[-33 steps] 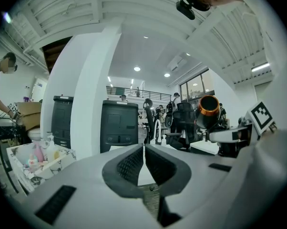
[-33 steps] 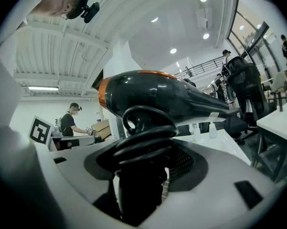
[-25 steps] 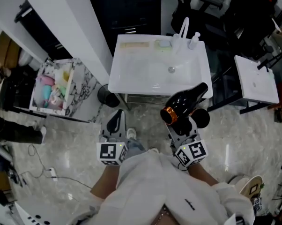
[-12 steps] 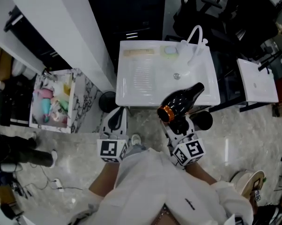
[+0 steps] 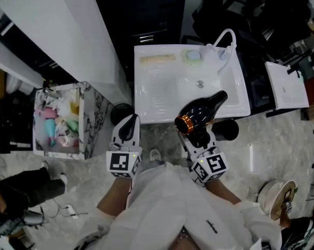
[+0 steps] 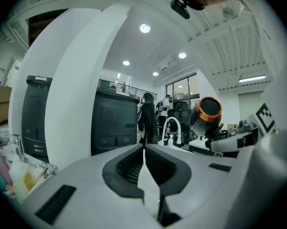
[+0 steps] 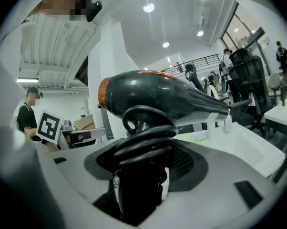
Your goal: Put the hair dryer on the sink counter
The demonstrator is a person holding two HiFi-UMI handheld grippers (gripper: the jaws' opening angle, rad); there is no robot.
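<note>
A black hair dryer [image 5: 201, 112] with an orange ring at its rear end and a cord wound round its handle is held upright in my right gripper [image 5: 198, 138], which is shut on the handle. In the right gripper view the hair dryer [image 7: 158, 97] fills the middle, nozzle pointing right toward the sink. The white sink counter [image 5: 152, 77] lies just ahead, and the dryer's nozzle hangs over its front right edge. My left gripper [image 5: 128, 130] is shut and empty, short of the counter's front left corner. The left gripper [image 6: 144, 149] shows jaws closed together.
A white curved faucet [image 5: 226, 43] and a soap dish [image 5: 191, 56] sit at the counter's back. A marble-patterned bin [image 5: 60, 121] full of toiletries stands to the left, beside a white wall. A second white sink [image 5: 286, 85] stands to the right. A dark round bin [image 5: 120, 111] sits under the counter.
The view has shifted forward and a little left toward the sink. Both grippers keep their hold and pose, with the dryer's nozzle now further over the counter's front edge.
</note>
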